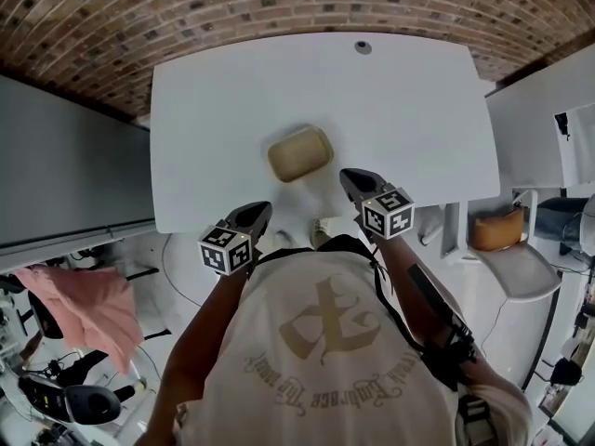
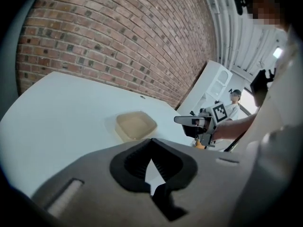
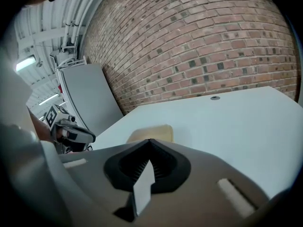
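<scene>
Nearest: white T-shirt [image 1: 316, 342] with a beige emblem, filling the bottom of the head view.

Holding left gripper [image 1: 261, 209] right at the near edge of the white table [image 1: 400, 110], marker cube [image 1: 226, 249] toward the body. Reads closed in the left gripper view: tips pressed together, nothing clamped. Same view also catches the right gripper [image 2: 179, 120] off to the side, level with the tray.

Holding right gripper [image 1: 348, 176] slightly further in, over the tabletop. Jaws together in the right gripper view too, tip to tip, empty. Same view picks up the left gripper [image 3: 90, 137] low at the table edge.

Next out: beige tray [image 1: 300, 153]. Shallow, rounded corners, lying flat on the table. Sits ahead of and between the two grippers, nearer the right one. Touched by neither. Looks empty inside from the left gripper view [image 2: 136, 126]. Mostly hidden behind the jaws in the right gripper view, with just the far rim of the beige tray [image 3: 156, 131] on show.

Further on: bare tabletop up to a round grommet [image 1: 363, 47] near the far edge.

Beyond that: brick wall [image 2: 118, 37].

Off to the left of the table: grey panel [image 1: 65, 165], then a pink cloth [image 1: 79, 309] lower down, well apart from the tray.
</scene>
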`<state>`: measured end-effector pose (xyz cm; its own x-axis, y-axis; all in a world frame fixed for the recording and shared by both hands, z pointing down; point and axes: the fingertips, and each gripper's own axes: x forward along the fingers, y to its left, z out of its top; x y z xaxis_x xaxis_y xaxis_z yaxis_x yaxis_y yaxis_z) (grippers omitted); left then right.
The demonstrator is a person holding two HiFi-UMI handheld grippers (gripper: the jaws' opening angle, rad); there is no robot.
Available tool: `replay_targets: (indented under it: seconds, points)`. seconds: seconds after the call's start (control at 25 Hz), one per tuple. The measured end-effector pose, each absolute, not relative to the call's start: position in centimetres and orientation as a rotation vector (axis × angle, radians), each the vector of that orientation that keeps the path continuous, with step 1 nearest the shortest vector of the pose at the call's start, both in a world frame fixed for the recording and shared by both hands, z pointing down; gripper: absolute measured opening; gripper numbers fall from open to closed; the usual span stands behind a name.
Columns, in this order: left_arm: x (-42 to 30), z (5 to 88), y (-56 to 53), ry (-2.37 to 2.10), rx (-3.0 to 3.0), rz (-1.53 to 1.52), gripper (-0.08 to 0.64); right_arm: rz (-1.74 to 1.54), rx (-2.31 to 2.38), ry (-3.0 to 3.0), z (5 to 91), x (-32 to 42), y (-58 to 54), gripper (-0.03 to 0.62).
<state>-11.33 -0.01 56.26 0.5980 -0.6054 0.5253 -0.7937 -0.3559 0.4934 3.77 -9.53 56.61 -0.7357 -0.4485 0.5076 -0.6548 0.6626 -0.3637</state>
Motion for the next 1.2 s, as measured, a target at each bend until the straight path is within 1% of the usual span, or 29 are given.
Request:
replay_targets:
  seconds: [0.32,0.72,0.96,1.2]
  points:
    - [-11.3,58.5,-3.0,-1.148,1.937,0.325,0.003,0.745,0.736,-2.541,56.8,2.6,-14.0,0.008]
    - [-13.0,61.0,-7.0,-1.288,1.701,0.224,0.005,0.735,0.611,-2.551,57.5,2.1,-18.3,0.009]
    - [-13.4,61.9,-8.0,-1.309,1.587,0.196,0.094,0.753,0.574,-2.559,57.9,2.0,-19.8,0.008]
    - [-13.4,63.2,-9.1,-1.298,1.503,0.164,0.106,0.782,0.579,-2.549,58.6,2.9,-20.8,0.008]
